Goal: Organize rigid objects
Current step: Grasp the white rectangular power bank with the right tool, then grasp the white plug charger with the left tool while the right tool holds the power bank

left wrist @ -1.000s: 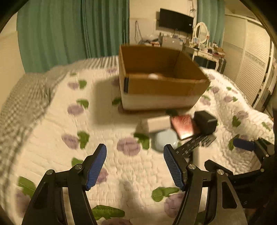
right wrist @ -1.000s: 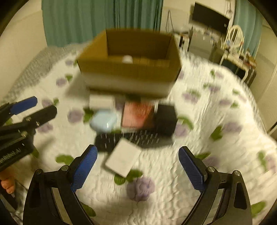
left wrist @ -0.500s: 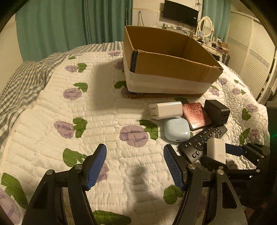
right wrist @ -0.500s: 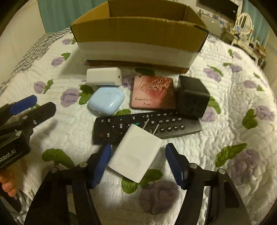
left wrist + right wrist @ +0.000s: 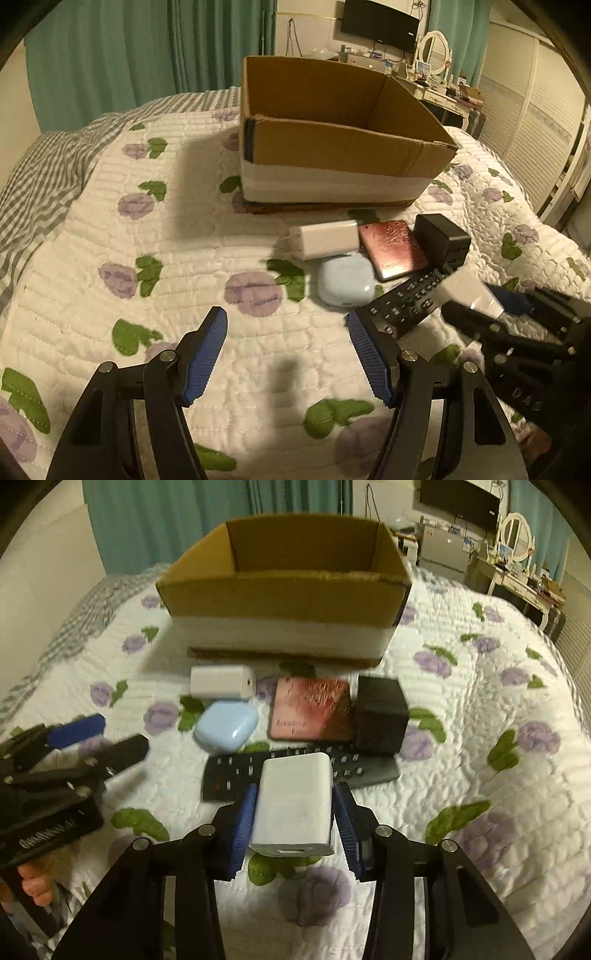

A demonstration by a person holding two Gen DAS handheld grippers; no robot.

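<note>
Your right gripper (image 5: 294,808) is pinching a white charger block (image 5: 293,805) between its blue pads (image 5: 243,812), one pad pressed against each side. Half a second ago those pads stood apart on either side of the block, which lay tilted against the remote control (image 5: 295,771); now they have closed on it and it sits square in the grip, seemingly raised just above the remote. That suggests the pick is made and the carry to the cardboard box (image 5: 284,590) comes next.

Your left gripper (image 5: 288,354) holds nothing. Its two fingers are spread wide over bare quilt (image 5: 184,236), much as they were a second ago, to the left of the cluster of objects.

Moving outward, count what lies on the quilt between your grippers and the box: one black remote control, one pale blue rounded case (image 5: 226,725), one white rectangular adapter (image 5: 221,682), one pink-red flat card-like item (image 5: 312,709) and one black cube (image 5: 380,720). With the block in your grip, that makes six small rigid objects, five not yet picked up.

Beyond them stands one open cardboard box, brown with a white band around its base. No contents are visible from either view now.
</note>
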